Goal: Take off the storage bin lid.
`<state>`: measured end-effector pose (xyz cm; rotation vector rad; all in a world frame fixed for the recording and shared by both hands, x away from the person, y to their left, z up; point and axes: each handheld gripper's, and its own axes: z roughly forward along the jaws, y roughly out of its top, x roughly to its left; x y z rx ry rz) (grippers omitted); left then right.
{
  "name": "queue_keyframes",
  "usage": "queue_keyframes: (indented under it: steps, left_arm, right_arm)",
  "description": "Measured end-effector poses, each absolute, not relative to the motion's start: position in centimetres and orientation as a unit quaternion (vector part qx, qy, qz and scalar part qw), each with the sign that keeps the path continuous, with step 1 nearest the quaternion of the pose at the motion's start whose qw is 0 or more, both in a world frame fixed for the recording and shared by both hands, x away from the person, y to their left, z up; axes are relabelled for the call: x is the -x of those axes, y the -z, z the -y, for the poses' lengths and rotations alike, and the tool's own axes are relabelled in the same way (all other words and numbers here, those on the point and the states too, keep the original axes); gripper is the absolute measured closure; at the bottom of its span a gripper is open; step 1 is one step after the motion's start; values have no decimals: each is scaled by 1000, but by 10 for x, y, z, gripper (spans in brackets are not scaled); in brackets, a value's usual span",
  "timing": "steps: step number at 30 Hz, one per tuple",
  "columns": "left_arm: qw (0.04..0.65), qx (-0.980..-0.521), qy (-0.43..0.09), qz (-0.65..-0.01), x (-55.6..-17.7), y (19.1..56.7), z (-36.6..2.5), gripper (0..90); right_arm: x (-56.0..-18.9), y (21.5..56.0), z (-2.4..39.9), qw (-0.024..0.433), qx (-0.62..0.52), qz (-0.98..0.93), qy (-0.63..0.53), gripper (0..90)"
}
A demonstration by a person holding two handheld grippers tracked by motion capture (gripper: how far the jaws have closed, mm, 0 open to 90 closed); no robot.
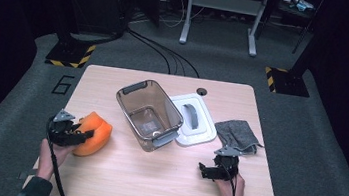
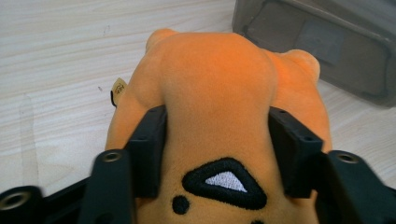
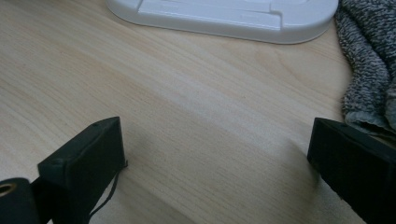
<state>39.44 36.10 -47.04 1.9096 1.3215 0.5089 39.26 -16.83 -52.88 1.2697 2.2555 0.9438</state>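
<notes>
Overhead, high view: soft orange plush toy (image 1: pixel 93 134) at table's left edge, left gripper (image 1: pixel 77 134) closed round it; clear grey plastic bin (image 1: pixel 149 114) just right of toy, nearer left hand than right.

Left gripper view: jaws half closed, pads pressing plush flanks; bin ahead, up-right.

Right gripper view: right gripper (image 3: pixel 215 168) wide open, empty, over bare wooden table (image 3: pixel 187 116); white plastic lid (image 3: pixel 224 16) ahead, grey knitted cloth (image 3: pixel 369 70) beside.
</notes>
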Motion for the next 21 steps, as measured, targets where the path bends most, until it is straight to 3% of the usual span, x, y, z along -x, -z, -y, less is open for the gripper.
queue_keyframes:
  steps: [4, 8, 21]
  left_arm:
    - [368, -749, -211, -508, -391, 470, -358, 591]
    - [374, -744, -231, -502, -386, 466, -357, 644]
    - [386, -739, -245, -495, -384, 451, -363, 659]
  right_arm:
    - [-392, 529, 168, 193, -452, -803, -337, 32]
    - [-392, 529, 168, 193, -453, -802, -337, 32]
    - [-391, 529, 168, 190, -453, -804, -336, 36]
